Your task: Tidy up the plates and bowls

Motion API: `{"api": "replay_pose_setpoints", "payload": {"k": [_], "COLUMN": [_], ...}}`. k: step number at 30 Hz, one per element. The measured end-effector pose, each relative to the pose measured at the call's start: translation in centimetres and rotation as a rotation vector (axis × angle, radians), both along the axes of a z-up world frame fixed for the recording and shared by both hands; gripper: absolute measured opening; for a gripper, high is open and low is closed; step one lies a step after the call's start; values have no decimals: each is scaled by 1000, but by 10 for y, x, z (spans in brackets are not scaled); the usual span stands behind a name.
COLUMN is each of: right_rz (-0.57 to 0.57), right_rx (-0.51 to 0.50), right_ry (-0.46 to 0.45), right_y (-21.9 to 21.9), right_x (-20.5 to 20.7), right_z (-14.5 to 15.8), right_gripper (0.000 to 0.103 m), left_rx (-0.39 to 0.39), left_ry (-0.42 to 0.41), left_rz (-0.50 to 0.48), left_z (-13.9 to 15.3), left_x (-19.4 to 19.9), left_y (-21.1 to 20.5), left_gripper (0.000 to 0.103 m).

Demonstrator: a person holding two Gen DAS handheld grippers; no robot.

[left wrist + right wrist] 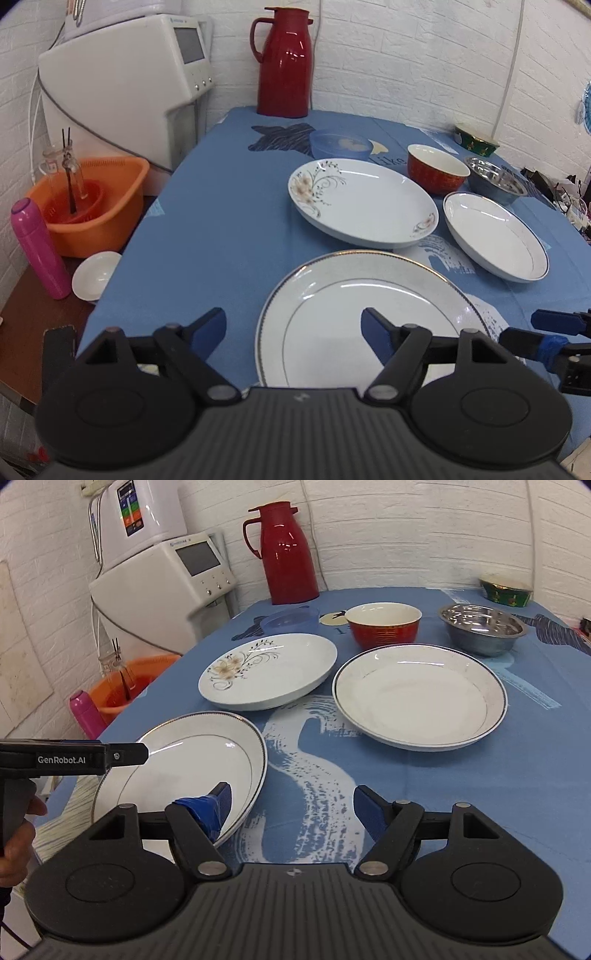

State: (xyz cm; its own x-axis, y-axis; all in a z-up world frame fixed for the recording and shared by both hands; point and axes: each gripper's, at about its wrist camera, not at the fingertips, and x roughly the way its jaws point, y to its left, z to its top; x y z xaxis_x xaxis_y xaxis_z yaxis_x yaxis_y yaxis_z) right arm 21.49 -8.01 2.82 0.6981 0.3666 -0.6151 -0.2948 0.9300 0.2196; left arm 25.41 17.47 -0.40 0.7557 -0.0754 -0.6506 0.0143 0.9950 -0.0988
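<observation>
On blue cloth (480, 775) — round glossy plates (417, 698), steel bowl (484, 627)

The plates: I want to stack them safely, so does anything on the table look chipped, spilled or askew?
Nothing stands out. The gold-rimmed plate, floral plate and blue-rimmed plate lie flat, apart and unchipped; no spills show on the tablecloth.

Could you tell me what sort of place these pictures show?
Probably a home kitchen or dining corner: a table with a blue patterned tablecloth set with white ceramic plates, a red insulated jug by the white brick wall, and a white countertop water appliance beside it.
</observation>
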Motion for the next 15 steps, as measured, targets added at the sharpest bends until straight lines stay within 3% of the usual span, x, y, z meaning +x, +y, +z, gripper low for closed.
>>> {"api": "replay_pose_setpoints", "payload": {"k": [3, 9, 12, 15], "right_rz": [38, 122, 123, 112], "right_rx": [0, -84, -97, -104], "right_ry": [-30, -89, -63, 10], "right_y": [0, 18, 20, 23], "right_x": [18, 96, 144, 190], "right_z": [14, 42, 39, 24], "right_gripper": [60, 60, 60, 60], "left_rx": [-19, -55, -58, -135], "left_ry": [0, 13, 39, 115], "left_rz": [-2, -35, -39, -53], "left_z": [12, 36, 35, 26], "left_x": [18, 86, 124, 159], "left_y": [7, 21, 24, 26], "left_gripper": [74, 74, 74, 74]}}
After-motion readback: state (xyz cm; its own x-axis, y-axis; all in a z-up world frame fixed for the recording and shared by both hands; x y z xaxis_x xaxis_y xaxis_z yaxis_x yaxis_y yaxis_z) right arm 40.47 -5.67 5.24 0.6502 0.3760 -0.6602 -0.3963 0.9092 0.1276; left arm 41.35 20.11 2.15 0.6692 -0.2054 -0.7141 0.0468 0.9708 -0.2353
